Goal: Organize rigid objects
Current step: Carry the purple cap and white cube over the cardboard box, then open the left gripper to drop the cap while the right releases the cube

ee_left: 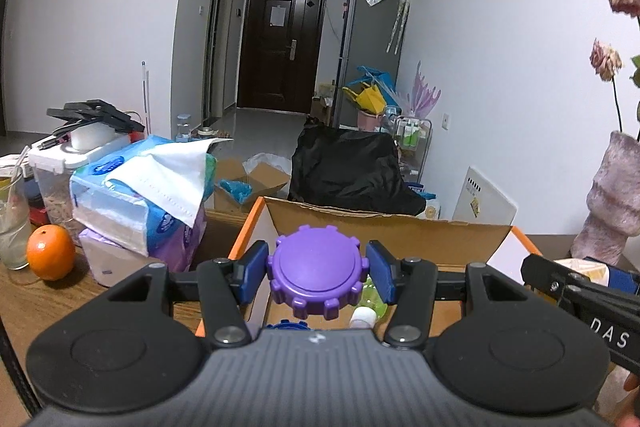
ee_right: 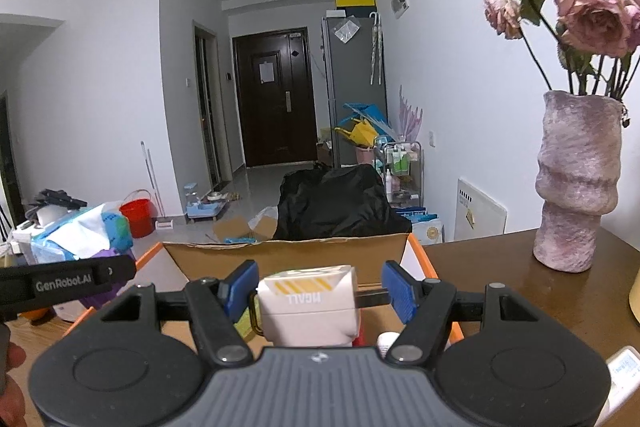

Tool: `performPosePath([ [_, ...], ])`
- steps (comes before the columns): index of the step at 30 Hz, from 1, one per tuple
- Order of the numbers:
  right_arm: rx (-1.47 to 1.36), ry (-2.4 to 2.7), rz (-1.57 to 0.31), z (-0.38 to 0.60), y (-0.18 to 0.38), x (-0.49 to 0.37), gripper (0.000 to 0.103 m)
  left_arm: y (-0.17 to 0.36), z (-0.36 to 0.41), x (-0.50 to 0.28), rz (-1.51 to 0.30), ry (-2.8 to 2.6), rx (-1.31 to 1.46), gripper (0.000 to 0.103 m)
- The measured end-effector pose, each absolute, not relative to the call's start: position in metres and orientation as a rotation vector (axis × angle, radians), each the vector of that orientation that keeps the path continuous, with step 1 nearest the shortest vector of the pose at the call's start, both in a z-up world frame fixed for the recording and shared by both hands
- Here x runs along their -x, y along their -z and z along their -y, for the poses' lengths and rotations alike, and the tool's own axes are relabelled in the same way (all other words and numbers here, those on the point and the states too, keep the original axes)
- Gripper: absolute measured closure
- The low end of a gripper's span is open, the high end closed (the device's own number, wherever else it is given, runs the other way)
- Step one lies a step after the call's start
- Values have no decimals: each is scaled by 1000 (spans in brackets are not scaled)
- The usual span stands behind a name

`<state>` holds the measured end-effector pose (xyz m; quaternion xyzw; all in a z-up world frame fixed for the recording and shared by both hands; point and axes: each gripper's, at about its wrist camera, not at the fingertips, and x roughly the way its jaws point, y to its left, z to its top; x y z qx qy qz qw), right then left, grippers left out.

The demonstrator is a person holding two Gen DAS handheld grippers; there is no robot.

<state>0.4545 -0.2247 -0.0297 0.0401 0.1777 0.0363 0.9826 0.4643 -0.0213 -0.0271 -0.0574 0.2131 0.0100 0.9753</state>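
Hovering over the open cardboard box: left gripper clamped on a purple toothed cap, hard and light, best pinched across its rim. Right gripper holds a small white carton, lightweight, probably crushable, pads on flat sides.

Place: a lived-in flat, main room opening onto an entrance hall.
Entrance: dark panelled front door at the end of a tiled floor.
Appliance: grey refrigerator beside the door, umbrellas hung on its side.
Furnishing: wooden table bearing a pink vase of dried roses.
Household goods: tissue packs, an orange, red bucket, cardboard boxes.
Condition: cluttered, domestic, no work fittings.
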Motion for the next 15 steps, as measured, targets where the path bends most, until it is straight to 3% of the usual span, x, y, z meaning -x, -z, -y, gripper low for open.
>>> performPosePath([
  [13,-51,-118,-437,220,30,-475,35,38,25,-480,-469,-27,73,47],
  [14,-58,-120,-450,222,29,-476,35,38,25,-480,-471,-28,70,43],
  [15,-66,-118,-454,223,29,-476,35,38,25,-480,-473,-29,70,32],
])
